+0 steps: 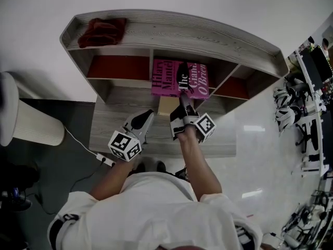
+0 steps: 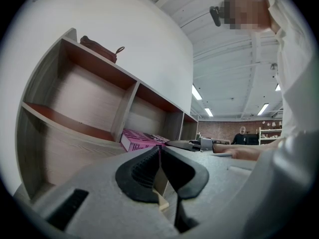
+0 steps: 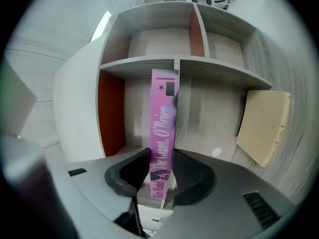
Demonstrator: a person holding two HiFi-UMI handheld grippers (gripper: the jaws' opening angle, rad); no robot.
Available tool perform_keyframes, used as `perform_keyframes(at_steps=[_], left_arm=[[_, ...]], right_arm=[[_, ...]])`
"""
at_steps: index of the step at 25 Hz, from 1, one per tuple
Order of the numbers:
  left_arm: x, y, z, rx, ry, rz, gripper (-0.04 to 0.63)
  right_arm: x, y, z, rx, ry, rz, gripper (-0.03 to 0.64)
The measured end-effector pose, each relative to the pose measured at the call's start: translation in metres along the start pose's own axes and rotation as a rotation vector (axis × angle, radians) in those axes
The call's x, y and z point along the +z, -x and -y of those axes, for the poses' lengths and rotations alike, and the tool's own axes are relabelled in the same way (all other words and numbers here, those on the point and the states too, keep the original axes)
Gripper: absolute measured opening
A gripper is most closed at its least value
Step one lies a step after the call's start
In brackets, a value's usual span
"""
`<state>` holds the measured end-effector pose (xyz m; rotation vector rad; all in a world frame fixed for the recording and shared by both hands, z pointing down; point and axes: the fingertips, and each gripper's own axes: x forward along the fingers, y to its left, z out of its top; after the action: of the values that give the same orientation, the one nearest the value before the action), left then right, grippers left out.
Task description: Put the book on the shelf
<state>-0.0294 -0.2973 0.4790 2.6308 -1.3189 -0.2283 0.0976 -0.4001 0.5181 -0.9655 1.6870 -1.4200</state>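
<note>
Pink softcover book [image 3: 163, 118] lies flat in the middle compartment of the grey wooden shelf [image 1: 208, 38], its spine across the opening and clamped by the right gripper [image 3: 161, 158]. The left gripper [image 2: 159, 152], clenched and empty, hangs farther out from the shelf.

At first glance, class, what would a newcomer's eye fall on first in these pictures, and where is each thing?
The bright pink book stands out first, in the middle compartment of the grey wooden shelf, with the right gripper clamped on its spine. Next come the dark red bundle on the shelf's top at the left, and the left gripper, shut and empty, beside the right one.
</note>
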Motion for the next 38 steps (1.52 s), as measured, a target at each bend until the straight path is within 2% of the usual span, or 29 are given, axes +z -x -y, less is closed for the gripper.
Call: perform_keyframes(at_steps=[18,32,35,38], left_arm=[[-0.002,0.008,-0.004,0.002,-0.002,-0.009,0.028],[0.0,0.008,-0.001,-0.004,0.001,-0.006,0.028],[0.003,0.008,0.0,-0.01,-0.001,0.0,0.028],[0.008,0.008,0.001,-0.016,-0.01,0.009,0.028]], right_arm=[[0.012,-0.038,-0.004,0.0,-0.033,0.037,0.135],[0.011,-0.029,0.001,0.015,-0.055,0.029,0.137],[0.01,-0.014,-0.008,0.02,0.028,0.021,0.137],[0.011,0.004,-0.037,0.055,0.274,0.012,0.137]])
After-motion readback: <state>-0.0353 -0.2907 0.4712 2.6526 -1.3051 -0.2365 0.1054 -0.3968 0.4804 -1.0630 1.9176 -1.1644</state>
